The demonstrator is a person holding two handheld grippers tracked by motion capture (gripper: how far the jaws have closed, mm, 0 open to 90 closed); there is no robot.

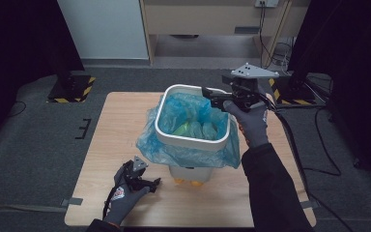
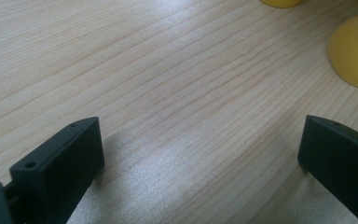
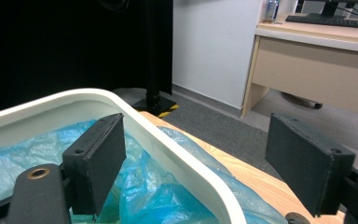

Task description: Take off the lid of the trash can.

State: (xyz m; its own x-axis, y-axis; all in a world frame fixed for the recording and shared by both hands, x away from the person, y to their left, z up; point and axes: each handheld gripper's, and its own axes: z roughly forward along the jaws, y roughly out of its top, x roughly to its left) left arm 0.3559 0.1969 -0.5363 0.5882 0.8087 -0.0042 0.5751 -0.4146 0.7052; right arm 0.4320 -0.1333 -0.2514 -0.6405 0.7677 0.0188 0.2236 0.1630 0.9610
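The left tongs (image 1: 155,182) lie low in a gloved left hand (image 1: 123,193), jaws spread wide. The right tongs (image 1: 207,93) are raised in the gloved right hand (image 1: 251,121), jaws also parted, forearm extended forward.

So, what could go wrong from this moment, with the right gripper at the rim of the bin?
1. The right gripper is open astride the white rim; closing there may pinch the blue bag and tear it.
2. The bin stands on small yellow feet, and the left gripper rests open on the table, apart from it. A pull on the rim might tip or slide the bin.
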